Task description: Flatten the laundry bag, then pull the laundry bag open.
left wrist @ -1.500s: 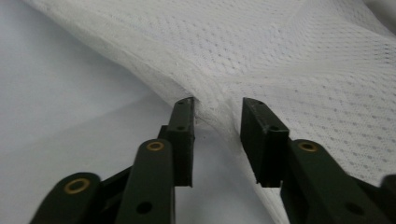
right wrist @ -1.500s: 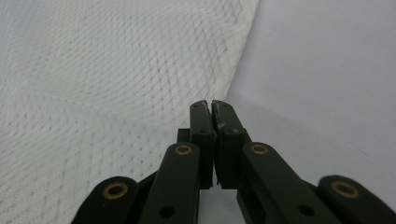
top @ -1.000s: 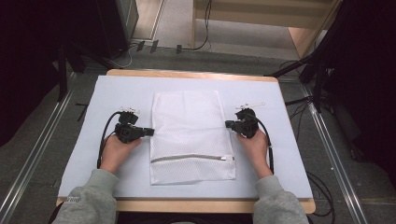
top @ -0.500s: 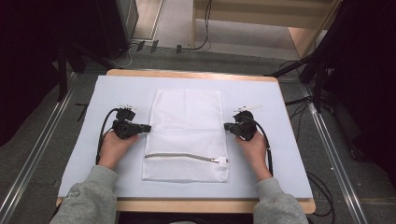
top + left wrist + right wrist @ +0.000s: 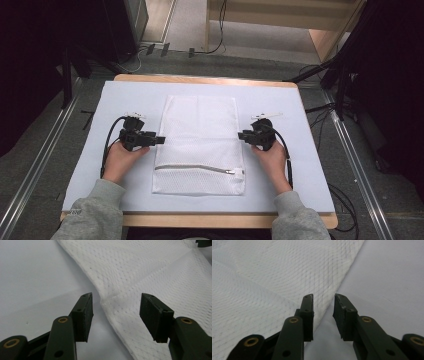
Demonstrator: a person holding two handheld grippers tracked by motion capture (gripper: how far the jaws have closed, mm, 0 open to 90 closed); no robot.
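- White mesh laundry bag [image 5: 200,145]: we see it flat at centre of the table, long axis running away from the person, zipper [image 5: 192,168] across the near end w/ its pull at the right end.
- Bag edges: left and right sides roughly straight, far edge well short of the far table edge, near edge short of the near one. In the left gripper view the bag [image 5: 155,282] shows a fold crease and its left hem runs between the jaws.
- Left gripper [image 5: 159,139]: we see it at the bag's left edge, about mid-length. In the left gripper view [image 5: 116,312] jaws stand wide apart, one over bare cover, the other over mesh; nothing pinched.
- Right gripper [image 5: 242,135]: at the bag's right edge, opposite the left one. In the right gripper view [image 5: 323,313] jaws are narrowly parted, hem of the bag [image 5: 274,282] lying in the gap; whether the pads touch the mesh we cannot tell.
- Hands: left hand [image 5: 121,160] and right hand [image 5: 271,159] rest on the cover, grey sleeves at the near edge.
- Table cover [image 5: 70,165]: pale blue-white sheet, bare strips left and right of the bag, approx. equal, giving room outward for both grippers; bare band beyond the far end too.
- Wooden table rim [image 5: 200,79] shows at the far side; metal rails [image 5: 35,170] flank the table on the floor.
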